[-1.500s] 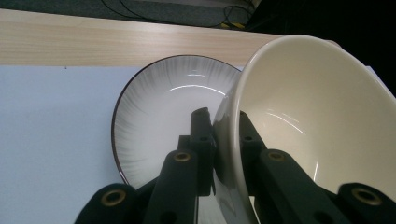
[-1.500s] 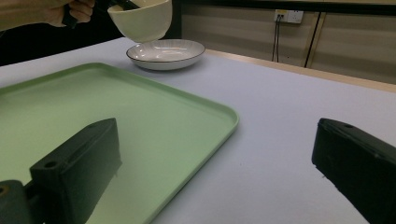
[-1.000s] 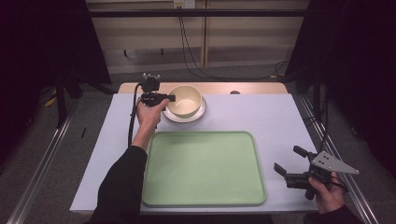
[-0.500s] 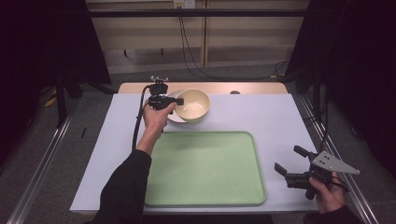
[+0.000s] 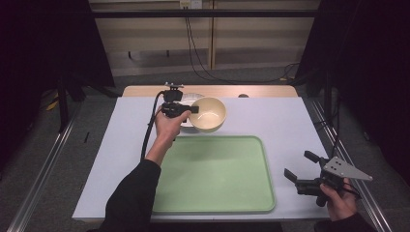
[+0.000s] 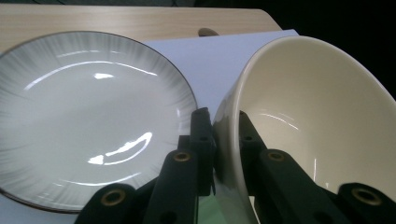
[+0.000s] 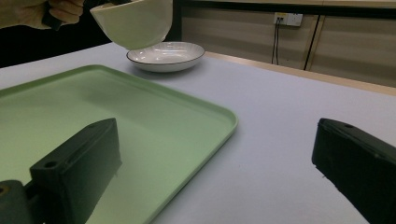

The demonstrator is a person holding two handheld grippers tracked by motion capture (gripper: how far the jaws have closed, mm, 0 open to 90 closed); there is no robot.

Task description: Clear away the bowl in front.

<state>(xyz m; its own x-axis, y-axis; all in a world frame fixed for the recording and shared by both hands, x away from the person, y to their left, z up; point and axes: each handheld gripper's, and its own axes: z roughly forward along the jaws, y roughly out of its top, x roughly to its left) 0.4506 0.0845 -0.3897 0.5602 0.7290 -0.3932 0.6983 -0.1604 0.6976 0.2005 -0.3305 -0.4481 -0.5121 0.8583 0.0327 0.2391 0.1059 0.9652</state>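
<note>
Your left gripper point(image 5: 192, 109) pinches the cream bowl's point(image 5: 209, 114) rim, airborne above the far plate point(image 7: 166, 55); your right gripper point(image 5: 300, 170) waits spread, near right. Next, likely, the green tray point(image 5: 212, 193).

Left arm in dark sleeve reaches forward over table, hand point(image 5: 169, 126) gripping left gripper point(image 5: 194, 109), jaws clamped on rim of cream bowl point(image 5: 209, 114), held lifted and tilted. Right hand point(image 5: 338, 200) low at near right table edge, right gripper point(image 5: 297, 166) jaws spread wide, holding nothing.
</note>
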